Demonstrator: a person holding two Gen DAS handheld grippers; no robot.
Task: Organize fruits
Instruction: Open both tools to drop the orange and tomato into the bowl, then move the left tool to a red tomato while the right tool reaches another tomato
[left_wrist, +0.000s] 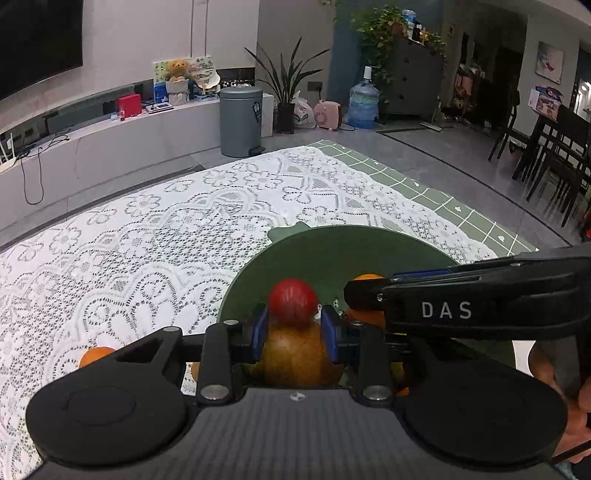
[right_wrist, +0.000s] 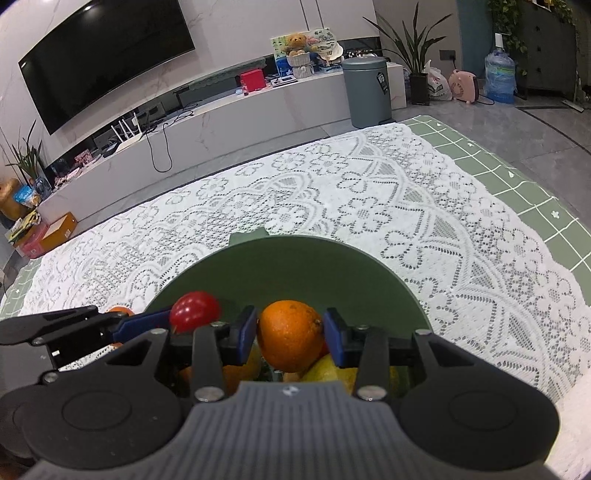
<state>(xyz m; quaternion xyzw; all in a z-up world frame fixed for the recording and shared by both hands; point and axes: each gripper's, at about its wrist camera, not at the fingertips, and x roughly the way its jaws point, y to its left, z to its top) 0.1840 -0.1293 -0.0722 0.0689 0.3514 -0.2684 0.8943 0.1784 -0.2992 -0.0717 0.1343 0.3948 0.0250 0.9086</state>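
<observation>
A green bowl (left_wrist: 314, 251) (right_wrist: 295, 262) sits on the lace cloth. In the left wrist view my left gripper (left_wrist: 294, 334) is shut on a small red tomato (left_wrist: 293, 303), held over a brownish pear (left_wrist: 293, 356) in the bowl. In the right wrist view my right gripper (right_wrist: 290, 338) is shut on an orange (right_wrist: 290, 334) over the bowl, with a yellow fruit (right_wrist: 327, 371) and other fruit beneath. The left gripper (right_wrist: 144, 325) with the tomato (right_wrist: 194, 311) shows at left there. The right gripper's finger (left_wrist: 461, 302) crosses the left wrist view.
A white lace cloth (left_wrist: 147, 240) covers a green grid mat (right_wrist: 517, 166). A small orange (left_wrist: 96, 355) lies on the cloth left of the bowl. A grey bin (left_wrist: 241, 120), TV bench (right_wrist: 221, 122) and dining chairs (left_wrist: 546, 147) stand beyond the table.
</observation>
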